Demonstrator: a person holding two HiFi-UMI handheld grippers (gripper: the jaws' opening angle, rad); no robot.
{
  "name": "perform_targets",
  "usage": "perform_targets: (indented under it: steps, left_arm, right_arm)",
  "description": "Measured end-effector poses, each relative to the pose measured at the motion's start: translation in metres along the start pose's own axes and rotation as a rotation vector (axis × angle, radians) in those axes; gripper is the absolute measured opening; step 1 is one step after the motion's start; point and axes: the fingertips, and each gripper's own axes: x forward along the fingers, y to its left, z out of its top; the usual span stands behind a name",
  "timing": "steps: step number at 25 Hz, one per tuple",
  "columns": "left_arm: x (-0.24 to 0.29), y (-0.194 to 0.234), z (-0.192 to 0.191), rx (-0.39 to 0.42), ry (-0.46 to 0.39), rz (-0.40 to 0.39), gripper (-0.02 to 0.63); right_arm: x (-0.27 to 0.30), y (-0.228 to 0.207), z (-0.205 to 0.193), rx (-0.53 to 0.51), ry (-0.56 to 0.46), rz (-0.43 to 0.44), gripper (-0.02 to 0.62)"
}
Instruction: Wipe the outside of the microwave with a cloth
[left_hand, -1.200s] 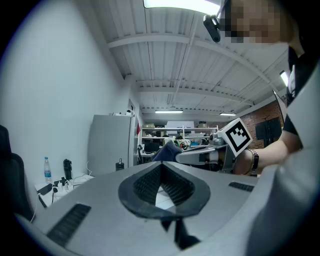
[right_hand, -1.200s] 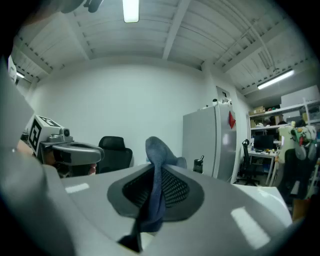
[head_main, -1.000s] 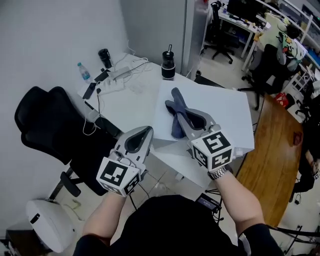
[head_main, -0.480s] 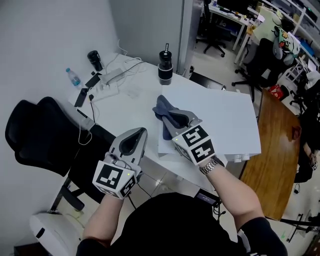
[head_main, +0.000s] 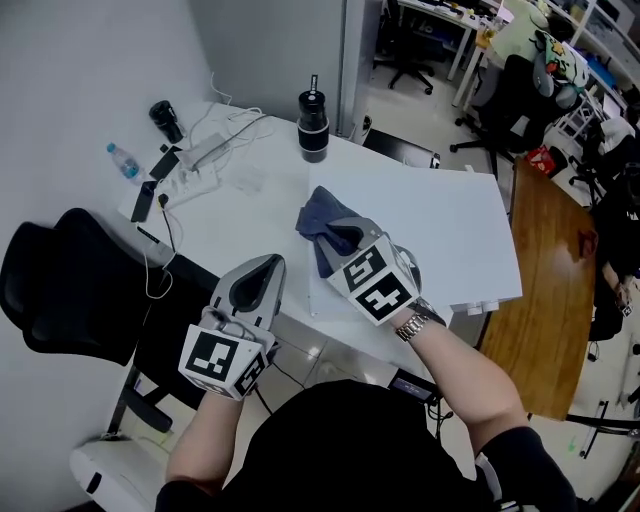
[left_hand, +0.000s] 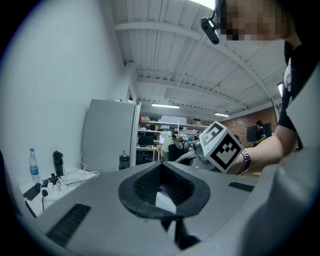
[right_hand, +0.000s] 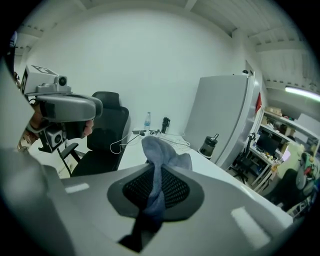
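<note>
The cloth (head_main: 314, 216) is a soft blue-grey rag, twisting into a thin rope where it's being pinched and fanning out into a floppy bunch past that. The right gripper (head_main: 338, 243) is clamping its fingers (right_hand: 125, 187) on the twisted part, so the cloth (right_hand: 159, 159) is running up through the oval gap between them and flopping out beyond the tips. That loose end is hanging over the near left corner of the white microwave (head_main: 440, 225), which is sitting on the tabletop (head_main: 250, 215). I can't tell if it's actually touching the top. The left gripper (head_main: 262, 272) is hovering off to the left by the tabletop edge, fingers (left_hand: 127, 187) pressing together at the tips with nothing between them. Compared with a second ago, the right gripper is tipping further down and sitting lower over the microwave, and the cloth is looking more bunched than stretched out.
</note>
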Motion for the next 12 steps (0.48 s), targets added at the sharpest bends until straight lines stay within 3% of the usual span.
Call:
perform_targets:
  steps: [12]
  left_arm:
    - [0.015, -0.008, 0.001, 0.008, -0.001, -0.064, 0.005]
  right_arm:
    - [-0.02, -0.037, -0.024, 0.036, 0.021, -0.097, 0.035]
